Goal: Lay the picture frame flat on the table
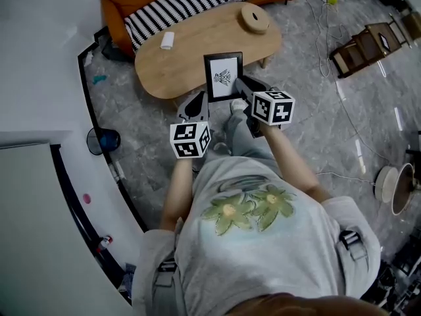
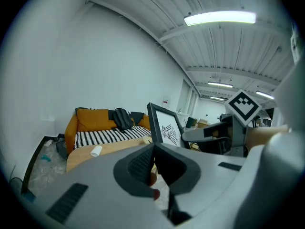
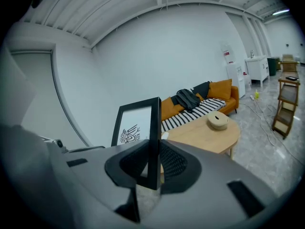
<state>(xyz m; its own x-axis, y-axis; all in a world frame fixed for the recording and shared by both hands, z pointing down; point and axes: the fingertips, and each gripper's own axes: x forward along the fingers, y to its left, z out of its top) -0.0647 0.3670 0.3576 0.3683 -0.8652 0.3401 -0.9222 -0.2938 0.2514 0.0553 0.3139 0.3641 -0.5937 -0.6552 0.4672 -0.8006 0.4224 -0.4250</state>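
1. Only the right gripper view shows the clamp: the right gripper (image 3: 153,162) has its jaws closed on one side edge of the upright picture frame (image 3: 135,128).
2. In the left gripper view we see the left gripper (image 2: 153,152) with jaws pressed together on nothing, the frame beyond them.
3. The head view alone locates the frame over the near edge of the wooden coffee table (image 1: 177,68).
4. Both forearms reach forward, the left gripper just beside the frame's lower left corner.
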